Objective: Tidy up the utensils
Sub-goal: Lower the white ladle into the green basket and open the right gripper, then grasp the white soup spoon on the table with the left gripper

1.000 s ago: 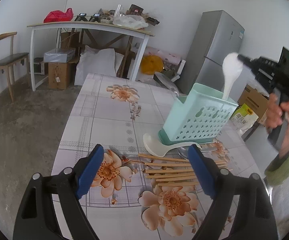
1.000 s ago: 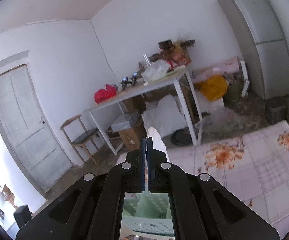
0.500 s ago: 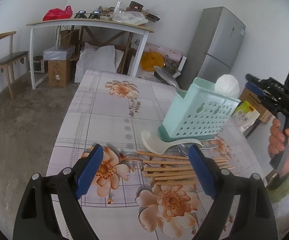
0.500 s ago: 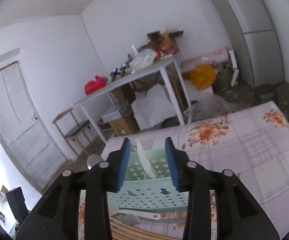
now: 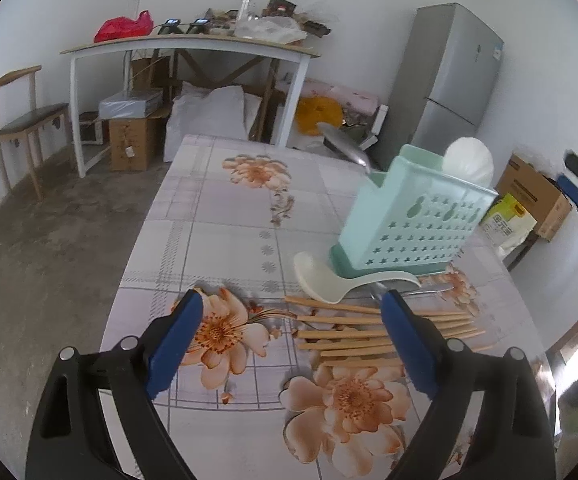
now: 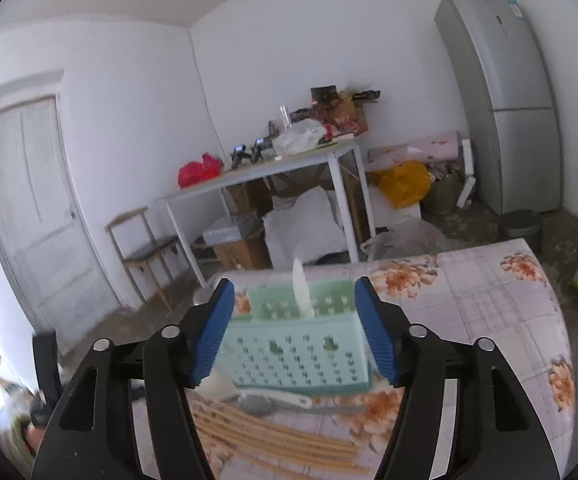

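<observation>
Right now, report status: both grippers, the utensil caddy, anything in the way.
Left gripper open, over chopsticks. Right gripper empty, jaws just opened. White spoon stands in green caddy; second white spoon and chopsticks lie loose on table. Nothing in the way.

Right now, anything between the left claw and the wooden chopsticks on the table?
Nothing visible. The open left claw hovers just short of the loose wooden chopsticks lying flat on the floral tablecloth. The white plastic ladle and mint green perforated utensil holder sit beyond them, not in the path.

The left gripper (image 5: 291, 320) hangs with jaws spread wide, tilted downward. The right gripper (image 6: 295, 332), nearly level, has just been opening; nothing is gripped
</observation>
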Demonstrator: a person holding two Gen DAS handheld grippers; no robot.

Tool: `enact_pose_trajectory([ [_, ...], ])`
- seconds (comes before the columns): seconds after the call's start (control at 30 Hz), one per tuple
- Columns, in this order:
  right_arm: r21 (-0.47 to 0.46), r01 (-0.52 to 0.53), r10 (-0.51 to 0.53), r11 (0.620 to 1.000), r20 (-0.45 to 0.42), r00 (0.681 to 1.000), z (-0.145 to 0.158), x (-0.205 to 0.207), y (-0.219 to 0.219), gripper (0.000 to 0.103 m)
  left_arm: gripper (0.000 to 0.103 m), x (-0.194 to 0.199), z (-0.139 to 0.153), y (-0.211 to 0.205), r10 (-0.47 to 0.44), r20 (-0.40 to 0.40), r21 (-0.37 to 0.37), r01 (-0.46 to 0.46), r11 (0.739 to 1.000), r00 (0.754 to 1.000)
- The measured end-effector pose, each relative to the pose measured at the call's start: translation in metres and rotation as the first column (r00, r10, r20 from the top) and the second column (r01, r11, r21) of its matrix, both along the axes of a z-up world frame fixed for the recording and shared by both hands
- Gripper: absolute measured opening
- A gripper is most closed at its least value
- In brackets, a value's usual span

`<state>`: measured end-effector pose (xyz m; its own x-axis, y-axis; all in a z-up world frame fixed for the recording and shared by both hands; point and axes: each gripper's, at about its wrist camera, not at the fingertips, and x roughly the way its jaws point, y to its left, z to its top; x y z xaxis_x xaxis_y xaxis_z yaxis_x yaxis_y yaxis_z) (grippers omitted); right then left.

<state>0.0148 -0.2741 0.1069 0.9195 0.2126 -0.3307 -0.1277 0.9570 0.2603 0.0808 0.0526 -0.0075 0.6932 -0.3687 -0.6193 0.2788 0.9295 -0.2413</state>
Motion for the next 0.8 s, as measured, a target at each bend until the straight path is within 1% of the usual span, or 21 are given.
enact_pose_trajectory([
  [0.07, 0.006, -0.009, 0.009, 1.000, -0.026, 1.000, -0.011, -0.005, 0.006, 0.062, 0.088, 0.001, -0.002, 0.003, 0.008, -0.008, -0.011, -0.008, 1.000, 1.000],
  [0.13, 0.035, -0.018, 0.020, 0.999, -0.064, 0.998, -0.026, -0.009, 0.011, 0.063, 0.088, 0.004, -0.003, 0.005, 0.013, -0.019, -0.028, -0.013, 1.000, 1.000],
  [0.23, 0.062, -0.023, 0.032, 0.998, -0.152, 0.988, -0.058, -0.013, 0.024, 0.063, 0.088, 0.009, -0.006, 0.006, 0.006, -0.040, -0.065, -0.008, 0.998, 0.999],
  [0.3, 0.098, -0.028, 0.050, 0.995, -0.224, 0.973, -0.084, -0.016, 0.034, 0.063, 0.087, 0.013, -0.008, 0.005, -0.014, -0.052, -0.095, 0.009, 0.995, 0.999],
  [0.37, 0.107, -0.019, 0.049, 0.994, -0.287, 0.957, -0.105, -0.019, 0.042, 0.063, 0.082, 0.019, -0.010, 0.002, -0.039, -0.060, -0.118, 0.032, 0.993, 0.997],
  [0.43, 0.107, -0.016, 0.051, 0.994, -0.334, 0.941, -0.122, -0.021, 0.050, 0.063, 0.073, 0.027, -0.012, -0.003, -0.066, -0.071, -0.140, 0.055, 0.989, 0.995],
  [0.47, 0.106, -0.016, 0.053, 0.994, -0.351, 0.935, -0.128, -0.023, 0.053, 0.063, 0.071, 0.033, -0.014, -0.006, -0.080, -0.082, -0.150, 0.067, 0.986, 0.993],
  [0.5, 0.104, -0.014, 0.052, 0.994, -0.366, 0.929, -0.134, -0.024, 0.055, 0.063, 0.065, 0.039, -0.016, -0.009, -0.085, -0.095, -0.160, 0.069, 0.985, 0.992],
  [0.53, 0.103, -0.013, 0.051, 0.995, -0.379, 0.924, -0.139, -0.026, 0.056, 0.063, 0.061, 0.045, -0.018, -0.010, -0.089, -0.107, -0.173, 0.069, 0.983, 0.990],
  [0.57, 0.103, -0.013, 0.051, 0.995, -0.387, 0.921, -0.141, -0.027, 0.057, 0.063, 0.060, 0.050, -0.021, -0.012, -0.094, -0.118, -0.185, 0.071, 0.980, 0.989],
  [0.6, 0.102, -0.011, 0.051, 0.995, -0.396, 0.917, -0.144, -0.027, 0.058, 0.063, 0.055, 0.056, -0.024, -0.013, -0.100, -0.136, -0.198, 0.072, 0.977, 0.986],
  [0.63, 0.096, -0.010, 0.048, 0.995, -0.401, 0.915, -0.147, -0.028, 0.059, 0.063, 0.051, 0.065, -0.029, -0.014, -0.095, -0.166, -0.206, 0.060, 0.977, 0.981],
  [0.67, 0.084, -0.009, 0.042, 0.996, -0.406, 0.913, -0.148, -0.029, 0.061, 0.063, 0.049, 0.071, -0.034, -0.014, -0.092, -0.191, -0.213, 0.050, 0.976, 0.977],
  [0.7, 0.073, -0.008, 0.037, 0.997, -0.409, 0.912, -0.151, -0.029, 0.061, 0.063, 0.044, 0.077, -0.037, -0.015, -0.091, -0.212, -0.219, 0.044, 0.975, 0.973],
  [0.8, 0.057, -0.008, 0.031, 0.998, -0.417, 0.908, -0.155, -0.031, 0.064, 0.063, 0.036, 0.093, -0.047, -0.016, -0.080, -0.258, -0.218, 0.022, 0.976, 0.963],
])
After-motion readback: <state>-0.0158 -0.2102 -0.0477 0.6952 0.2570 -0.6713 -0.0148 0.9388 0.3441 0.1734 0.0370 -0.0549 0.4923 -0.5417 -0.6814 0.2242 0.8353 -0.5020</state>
